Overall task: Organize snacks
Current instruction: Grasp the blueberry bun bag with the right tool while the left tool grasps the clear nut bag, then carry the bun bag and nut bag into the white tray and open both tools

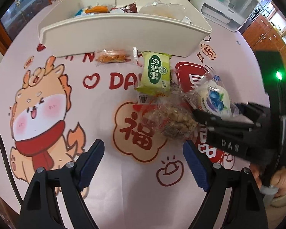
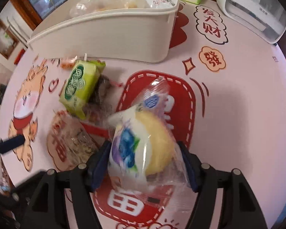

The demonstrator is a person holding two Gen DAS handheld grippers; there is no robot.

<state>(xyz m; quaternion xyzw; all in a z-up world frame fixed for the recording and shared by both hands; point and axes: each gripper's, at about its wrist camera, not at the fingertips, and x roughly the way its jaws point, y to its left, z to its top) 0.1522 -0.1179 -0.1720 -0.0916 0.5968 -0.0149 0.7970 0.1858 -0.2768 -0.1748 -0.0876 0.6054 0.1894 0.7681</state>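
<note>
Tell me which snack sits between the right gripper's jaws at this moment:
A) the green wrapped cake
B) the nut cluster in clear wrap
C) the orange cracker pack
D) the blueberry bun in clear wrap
D: the right wrist view shows the blueberry bun between the right gripper's jaws, while the green wrapped cake lies apart on the table.

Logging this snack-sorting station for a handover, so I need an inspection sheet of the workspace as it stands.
Surface: pink cartoon-print tablecloth.
Job's things: white bin holding snacks; orange snack, green packet, nut cake, blueberry bun outside it.
Clutter: nothing seen.
Grippers: left gripper open, empty; right gripper around the bun, grip unclear.
Cables: black cable at the table's edge.
Surroundings: white appliance, wooden cabinets.
</note>
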